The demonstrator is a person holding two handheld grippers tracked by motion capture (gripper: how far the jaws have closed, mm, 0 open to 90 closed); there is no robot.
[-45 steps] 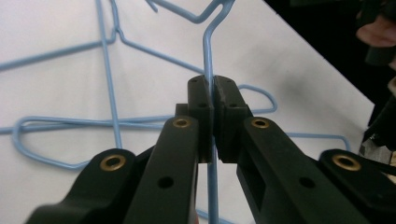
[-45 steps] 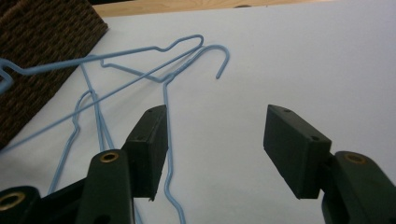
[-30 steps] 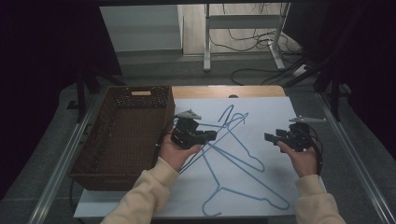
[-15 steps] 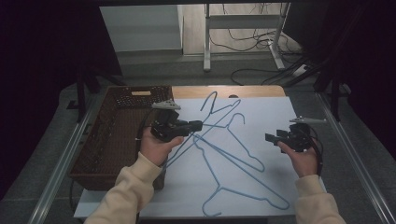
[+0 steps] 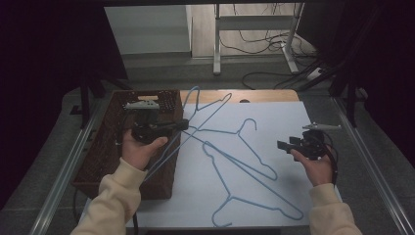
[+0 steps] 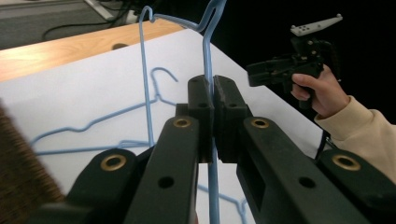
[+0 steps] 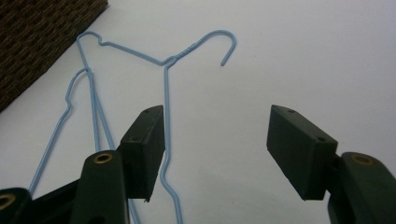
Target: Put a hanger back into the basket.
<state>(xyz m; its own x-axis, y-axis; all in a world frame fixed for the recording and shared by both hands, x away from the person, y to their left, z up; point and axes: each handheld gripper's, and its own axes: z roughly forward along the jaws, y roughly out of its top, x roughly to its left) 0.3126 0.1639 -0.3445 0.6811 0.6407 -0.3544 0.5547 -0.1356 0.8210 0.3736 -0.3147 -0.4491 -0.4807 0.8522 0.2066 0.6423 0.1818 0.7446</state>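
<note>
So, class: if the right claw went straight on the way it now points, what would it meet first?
Probably the blue wire hanger on the white sheet; the open right claw points down at them, though depth is unclear.

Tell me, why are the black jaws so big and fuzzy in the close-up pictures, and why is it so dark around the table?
In the left gripper view the left gripper sits right at the lens, so its near arms blur while the white sheet looks sharper. In the right gripper view the right gripper looms soft-edged, the hanger on the sheet crisper. In the high view, light falls on the table; the surroundings stay black.
</note>
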